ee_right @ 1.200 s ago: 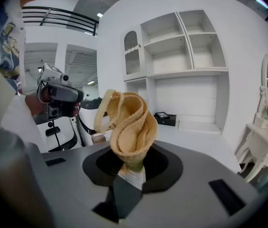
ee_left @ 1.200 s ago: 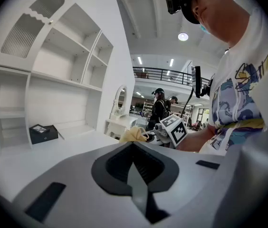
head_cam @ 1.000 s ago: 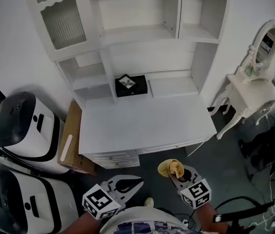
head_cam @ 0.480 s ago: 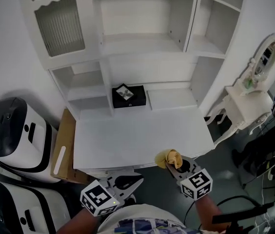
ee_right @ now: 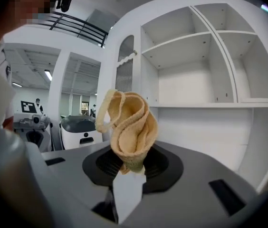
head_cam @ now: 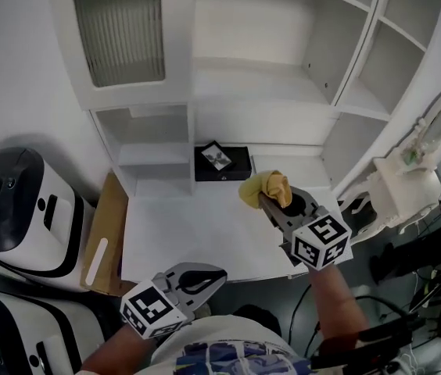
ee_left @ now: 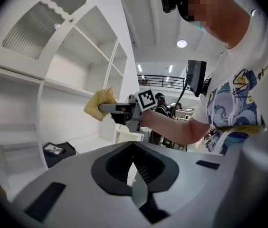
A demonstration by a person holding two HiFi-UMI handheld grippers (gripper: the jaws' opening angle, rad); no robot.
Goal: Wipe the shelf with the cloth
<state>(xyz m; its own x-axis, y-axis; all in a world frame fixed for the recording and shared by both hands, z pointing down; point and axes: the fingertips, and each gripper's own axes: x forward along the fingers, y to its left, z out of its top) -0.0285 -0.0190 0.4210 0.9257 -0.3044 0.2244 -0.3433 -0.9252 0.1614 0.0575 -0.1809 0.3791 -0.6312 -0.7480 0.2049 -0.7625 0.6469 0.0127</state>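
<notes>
A white shelf unit (head_cam: 267, 69) fills the far wall. A ribbed-glass door (head_cam: 119, 30) closes its upper left compartment, and a white desk (head_cam: 197, 225) runs below it. At the far edge of the desk, tucked under the lowest shelf, sits a black box (head_cam: 222, 162) with a pale square patch on its lid. A brown cardboard box (head_cam: 105, 237) stands just left of the desk, and farther left are two white-and-black machines (head_cam: 17, 201). To the right is a small white dressing table (head_cam: 404, 190) with an oval mirror (head_cam: 439, 119).

The right claw (head_cam: 270, 201) is up over the right part of the desk and is clamped on a bunched yellow cloth (head_cam: 265, 187). The cloth stands up from the claw's tips in the air, near the black box and clear of the shelves. The left claw (head_cam: 209, 274) hangs low at the near edge of the desk, its jaws together with nothing between them. The only printing to be seen is the square black-and-white markers (head_cam: 320, 241) on each claw's cube.
</notes>
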